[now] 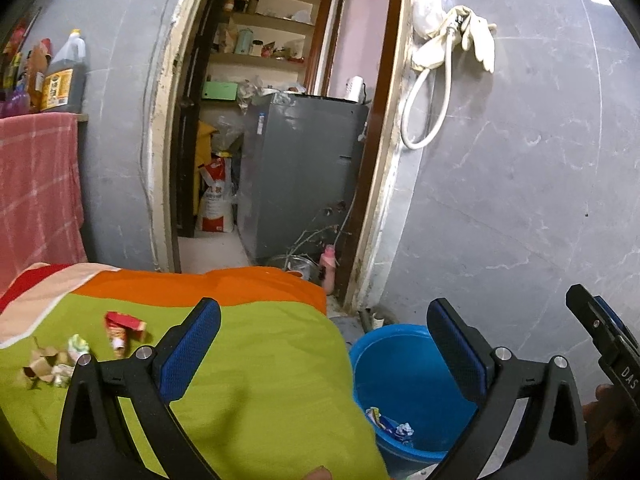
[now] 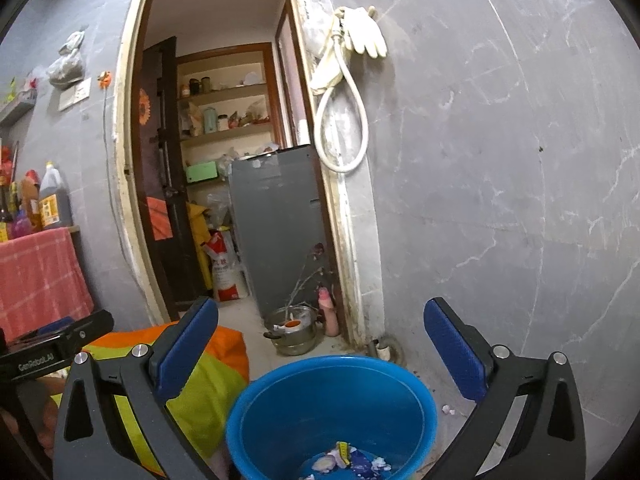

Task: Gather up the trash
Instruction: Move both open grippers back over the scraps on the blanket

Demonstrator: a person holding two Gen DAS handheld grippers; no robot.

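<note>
Gaping empty, both the left hand-held gripper (image 1: pixel 324 344) and right hand-held gripper (image 2: pixel 320 344) (blue bucket (image 2: pixel 256 412) partly cropped).

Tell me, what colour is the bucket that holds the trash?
Blue; the bucket shows best in the right wrist view.

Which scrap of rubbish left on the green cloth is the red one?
The crumpled red wrapper, lying farthest back on the green cloth. The brown cardboard bits and pale crumpled wrapper sit left of it.
</note>
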